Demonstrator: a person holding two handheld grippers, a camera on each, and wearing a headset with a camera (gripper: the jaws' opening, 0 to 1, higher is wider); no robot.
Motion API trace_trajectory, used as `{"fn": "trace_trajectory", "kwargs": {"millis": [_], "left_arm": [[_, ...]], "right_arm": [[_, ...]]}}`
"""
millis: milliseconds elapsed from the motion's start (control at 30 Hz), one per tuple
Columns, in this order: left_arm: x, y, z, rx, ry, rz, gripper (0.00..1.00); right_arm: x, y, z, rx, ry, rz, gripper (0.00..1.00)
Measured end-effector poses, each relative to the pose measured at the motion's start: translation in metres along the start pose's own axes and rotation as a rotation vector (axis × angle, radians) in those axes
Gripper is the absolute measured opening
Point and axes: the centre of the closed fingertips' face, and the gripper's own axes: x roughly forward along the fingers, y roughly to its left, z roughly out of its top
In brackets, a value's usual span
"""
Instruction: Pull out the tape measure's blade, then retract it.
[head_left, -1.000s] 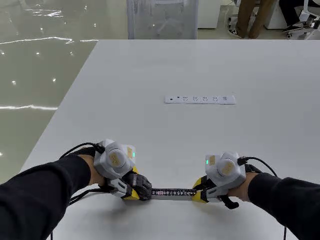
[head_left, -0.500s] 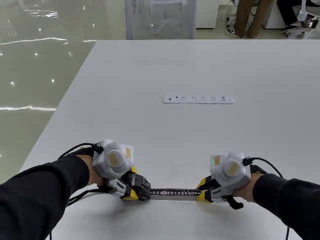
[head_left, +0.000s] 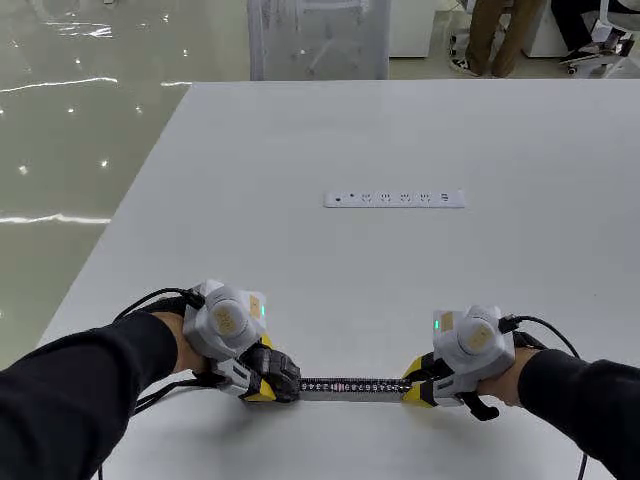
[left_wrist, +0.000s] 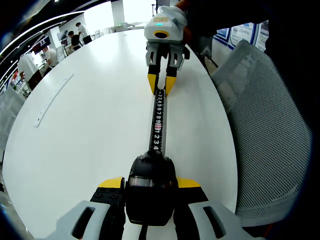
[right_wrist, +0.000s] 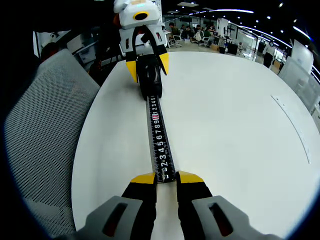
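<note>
At the tabletop (head_left: 300, 250) front edge: left hand-held gripper (head_left: 267, 368) clamps tape measure case (head_left: 285, 375); right hand-held gripper (head_left: 413, 382) pinches blade (head_left: 350, 385) tip. Risk: pinch slipping, blade snapping back.

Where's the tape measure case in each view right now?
Head view: case lower left, in the left gripper.
Left gripper view: case bottom centre, between its own jaws.
Right gripper view: case top centre.
Shared landmark: the blade, running from case to right gripper.
</note>
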Motion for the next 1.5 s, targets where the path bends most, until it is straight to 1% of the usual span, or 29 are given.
{"fn": "trace_trajectory", "kwargs": {"millis": [300,467,1067,1300,1500], "left_arm": [[0.0,0.0,0.0,-0.011,-0.006,0.001,0.33],[0.0,0.0,0.0,-0.011,-0.005,-0.001,0.33],[0.0,0.001,0.0,-0.019,-0.008,-0.001,0.33],[0.0,0.001,0.001,-0.02,-0.01,0.003,0.33],[0.0,0.001,0.0,-0.021,-0.009,0.004,0.33]], "right_arm": [[-0.006,-0.002,-0.006,-0.013,0.012,-0.003,0.11],[-0.011,-0.003,-0.011,-0.011,0.019,-0.009,0.11],[-0.027,-0.008,-0.033,0.015,0.04,-0.023,0.11],[-0.029,-0.007,-0.037,0.017,0.043,-0.023,0.11],[-0.033,-0.01,-0.042,0.018,0.046,-0.029,0.11]]}}
